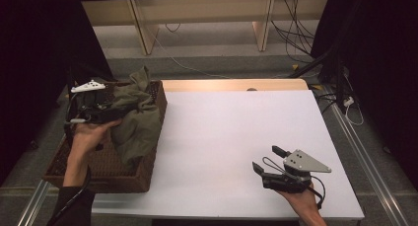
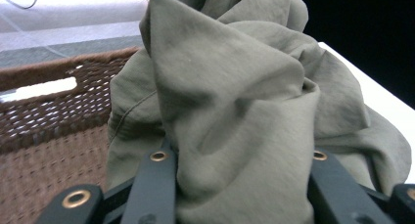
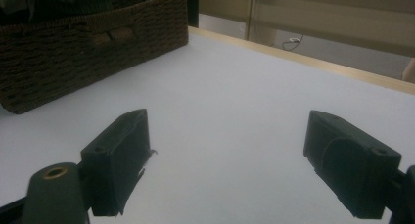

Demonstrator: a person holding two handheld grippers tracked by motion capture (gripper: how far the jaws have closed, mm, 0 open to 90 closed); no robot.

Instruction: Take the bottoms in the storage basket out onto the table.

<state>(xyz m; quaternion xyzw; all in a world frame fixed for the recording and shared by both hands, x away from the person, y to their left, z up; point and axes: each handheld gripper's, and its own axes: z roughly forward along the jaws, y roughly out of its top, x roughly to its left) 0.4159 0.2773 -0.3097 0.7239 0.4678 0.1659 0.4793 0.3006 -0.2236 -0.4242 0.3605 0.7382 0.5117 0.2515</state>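
Observation:
An olive green cloth (image 1: 135, 120) lies bunched in a brown wicker basket (image 1: 98, 184) at the table's left edge, and part of it hangs over the basket's right rim. My left gripper (image 1: 114, 113) is inside the basket, shut on the cloth. In the left gripper view the cloth (image 2: 235, 97) bulges up between the two black jaws and hides their tips. My right gripper (image 1: 266, 158) rests low over the white table (image 1: 222, 122) at the front right. It is open, with nothing between its fingers (image 3: 120, 155).
The basket wall (image 3: 98, 43) stands well to the left of the right gripper. A wooden strip (image 1: 231, 84) runs along the table's far edge. Cables (image 1: 296, 33) lie on the floor beyond. Dark curtains flank both sides.

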